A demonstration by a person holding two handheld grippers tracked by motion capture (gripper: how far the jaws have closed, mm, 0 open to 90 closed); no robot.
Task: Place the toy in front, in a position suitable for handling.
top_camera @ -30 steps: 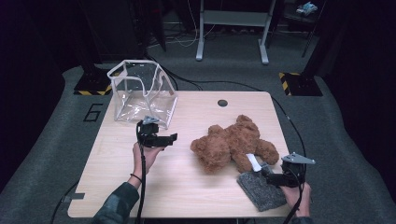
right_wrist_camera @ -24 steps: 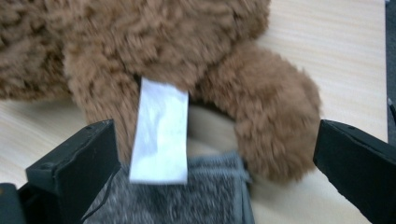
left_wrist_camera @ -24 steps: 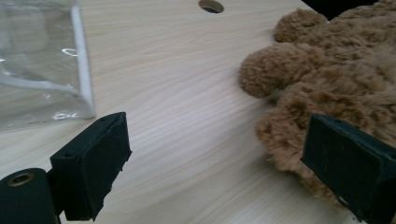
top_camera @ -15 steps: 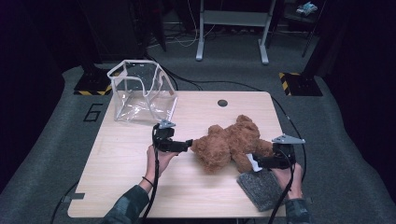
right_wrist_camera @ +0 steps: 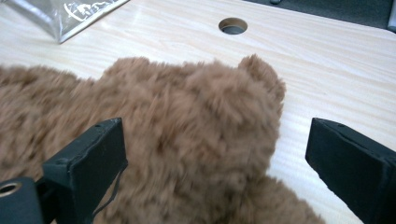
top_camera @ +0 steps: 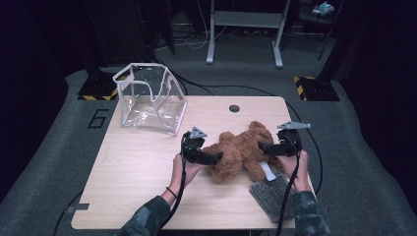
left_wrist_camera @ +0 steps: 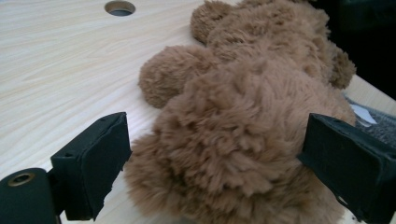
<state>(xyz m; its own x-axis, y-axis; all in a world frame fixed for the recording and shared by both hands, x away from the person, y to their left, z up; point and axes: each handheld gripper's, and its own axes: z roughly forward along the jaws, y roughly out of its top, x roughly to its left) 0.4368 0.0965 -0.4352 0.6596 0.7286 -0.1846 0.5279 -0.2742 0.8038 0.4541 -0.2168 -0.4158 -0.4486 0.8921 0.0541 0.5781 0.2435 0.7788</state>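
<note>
Both grippers have closed in on the teddy bear (top_camera: 243, 150) at table centre: left gripper (top_camera: 216, 157) at its nine o'clock, right gripper (top_camera: 261, 146) at three, jaws spread, the right's just narrowing around fur; a two-handed lift looks imminent.

Camouflage-pattern sleeves on both forearms; dark band at left wrist. Left tongs (top_camera: 216, 157) and right tongs (top_camera: 262, 147): black housings, blocky black pads (left_wrist_camera: 95, 161), grey three-cornered plate atop each, brass-ringed screw hole behind pad, black cable trailing rearward.
</note>
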